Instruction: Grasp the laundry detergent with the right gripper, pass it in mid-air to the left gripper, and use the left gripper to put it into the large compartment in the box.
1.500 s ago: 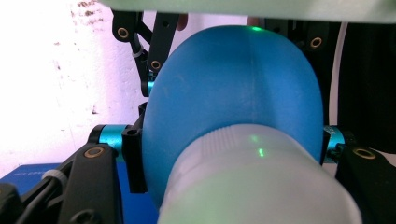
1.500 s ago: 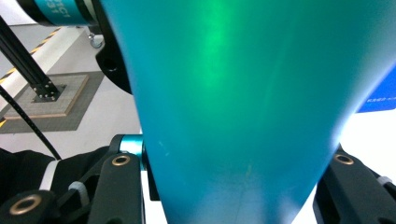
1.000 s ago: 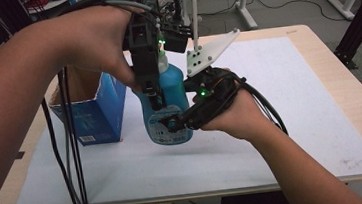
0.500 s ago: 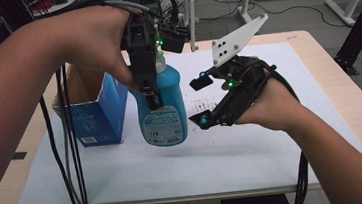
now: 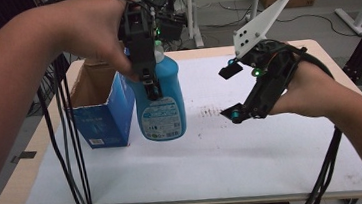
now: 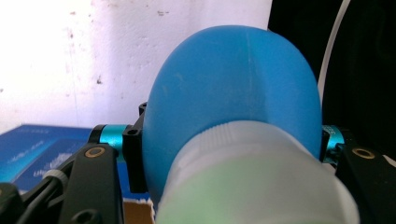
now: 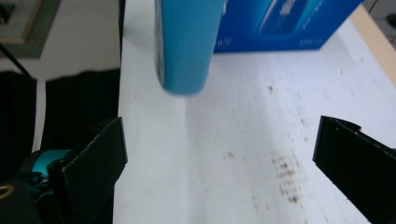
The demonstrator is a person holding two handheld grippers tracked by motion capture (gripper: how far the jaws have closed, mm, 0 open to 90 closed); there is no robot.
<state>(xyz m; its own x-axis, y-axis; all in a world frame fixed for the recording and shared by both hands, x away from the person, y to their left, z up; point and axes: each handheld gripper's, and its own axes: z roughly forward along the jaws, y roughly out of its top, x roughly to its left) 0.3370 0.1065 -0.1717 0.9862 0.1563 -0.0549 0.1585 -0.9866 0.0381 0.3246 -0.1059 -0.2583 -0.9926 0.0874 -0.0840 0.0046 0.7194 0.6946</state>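
Left gripper (image 5: 149, 80) clamped on the upper body of the blue bottle (image 5: 160, 101), just below the pale cap (image 6: 254, 179); jaws pressed against both flanks, as confirmed in the left gripper view. Bottle held upright and clear of the white mat (image 5: 255, 160), hanging just beside the right wall of the open blue carton (image 5: 101, 114), which stands toward the mat's far-left corner on the table (image 5: 325, 58).

Right gripper (image 5: 232, 91) spread wide, jaws having just been opening, nothing between them; positioned well apart from the bottle, toward the table's right edge. In the right gripper view, bottle base (image 7: 184, 56) visible above bare mat, no contact with either black jaw.

Step in hand, as judged: single-handed lift after release by the right gripper, bottle in transfer toward the carton.

Next move, as judged: raise the base above the carton rim, shift toward the table's left edge until centred over the opening, then lower vertically. Keep the bottle plumb; a tilted base risks catching the cardboard wall or tipping the carton. Right gripper available to steady the carton if required.
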